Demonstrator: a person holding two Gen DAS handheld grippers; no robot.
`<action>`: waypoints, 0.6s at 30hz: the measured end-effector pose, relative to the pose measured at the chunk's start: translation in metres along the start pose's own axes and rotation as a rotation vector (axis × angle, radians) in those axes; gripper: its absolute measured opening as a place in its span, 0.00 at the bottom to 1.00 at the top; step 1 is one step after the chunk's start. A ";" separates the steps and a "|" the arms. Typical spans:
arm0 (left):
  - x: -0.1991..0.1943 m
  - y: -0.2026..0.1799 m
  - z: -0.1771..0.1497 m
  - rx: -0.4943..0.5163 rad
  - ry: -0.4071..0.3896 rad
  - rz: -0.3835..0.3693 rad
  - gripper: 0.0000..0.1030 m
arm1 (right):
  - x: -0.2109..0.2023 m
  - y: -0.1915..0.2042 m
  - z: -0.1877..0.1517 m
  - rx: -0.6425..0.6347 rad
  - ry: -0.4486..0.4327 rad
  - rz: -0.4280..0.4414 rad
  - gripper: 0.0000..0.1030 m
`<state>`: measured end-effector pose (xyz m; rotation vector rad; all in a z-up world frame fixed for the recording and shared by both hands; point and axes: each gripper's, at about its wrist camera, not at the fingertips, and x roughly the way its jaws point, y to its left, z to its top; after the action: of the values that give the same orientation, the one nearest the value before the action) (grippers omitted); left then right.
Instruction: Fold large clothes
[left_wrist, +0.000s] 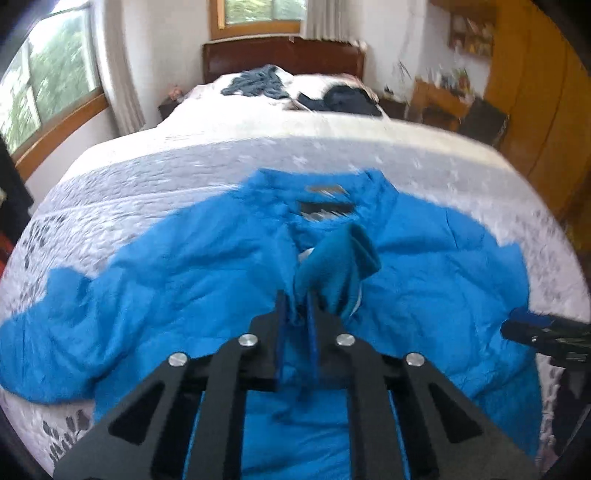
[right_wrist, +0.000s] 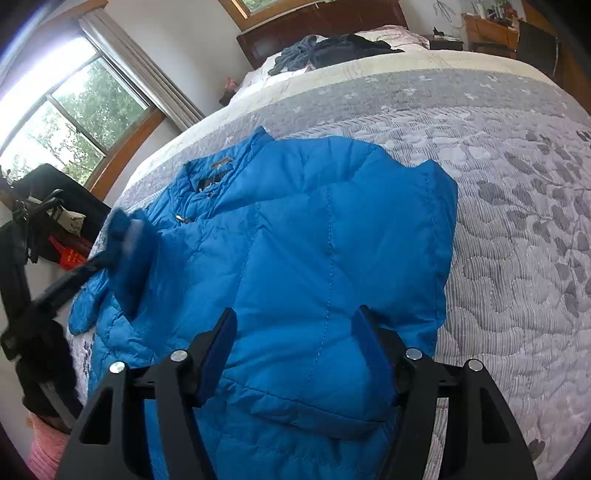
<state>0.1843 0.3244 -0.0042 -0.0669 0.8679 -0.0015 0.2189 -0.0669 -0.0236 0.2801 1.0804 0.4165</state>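
Note:
A bright blue puffer jacket (left_wrist: 184, 277) lies spread on the bed, collar toward the headboard. My left gripper (left_wrist: 295, 299) is shut on a fold of the jacket's blue fabric (left_wrist: 340, 258), lifted above the jacket's middle. In the right wrist view the jacket (right_wrist: 314, 221) has one side folded over its front. Just above its lower part my right gripper (right_wrist: 295, 314) hangs open with nothing between the fingers. The left gripper (right_wrist: 125, 236) shows blurred at that view's left, holding blue cloth. The right gripper (left_wrist: 524, 328) pokes in at the left wrist view's right edge.
The grey-and-white quilted bedspread (left_wrist: 184, 177) covers a wide bed. A grey-blue garment (left_wrist: 258, 85) and dark clothes (left_wrist: 347, 99) lie near the wooden headboard (left_wrist: 284, 55). A desk (left_wrist: 439, 99) and wardrobe (left_wrist: 535, 92) stand to the right. A dark bag (right_wrist: 55, 192) sits by the window.

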 end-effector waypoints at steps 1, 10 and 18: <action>-0.005 0.015 -0.002 -0.019 -0.007 0.017 0.03 | 0.000 0.000 0.000 0.001 -0.001 0.000 0.64; -0.033 0.114 -0.021 -0.174 -0.021 0.147 0.15 | -0.026 0.026 0.003 -0.045 -0.059 -0.032 0.66; -0.003 0.035 -0.014 -0.025 0.040 -0.003 0.37 | -0.013 0.065 0.007 -0.125 -0.021 -0.011 0.67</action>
<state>0.1707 0.3589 -0.0126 -0.0922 0.9079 0.0051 0.2073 -0.0156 0.0171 0.1681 1.0303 0.4683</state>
